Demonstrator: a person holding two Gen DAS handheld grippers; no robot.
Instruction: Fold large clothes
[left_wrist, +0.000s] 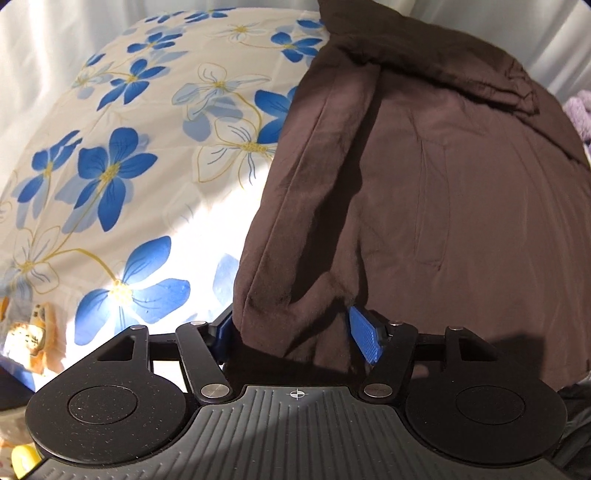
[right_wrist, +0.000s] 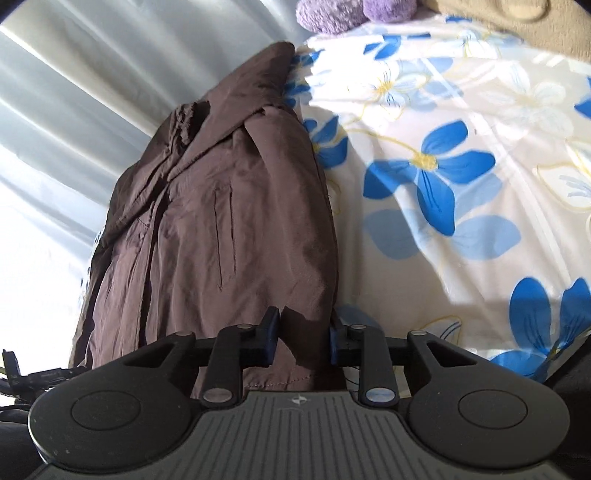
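A large dark brown garment lies folded lengthwise on a flower-print bedsheet. My left gripper straddles its near corner. The cloth bulges between the blue pads, and the right pad's face still shows bare, so the jaws stand open around it. In the right wrist view the same brown garment runs away from me, with a slit pocket on top. My right gripper sits at its near hem, its fingers closed in on the fabric near the garment's right edge.
The sheet spreads wide beside the garment. A purple plush thing and a tan cushion lie at the far end. A pale curtain hangs along the garment's other side. Small clutter sits low left.
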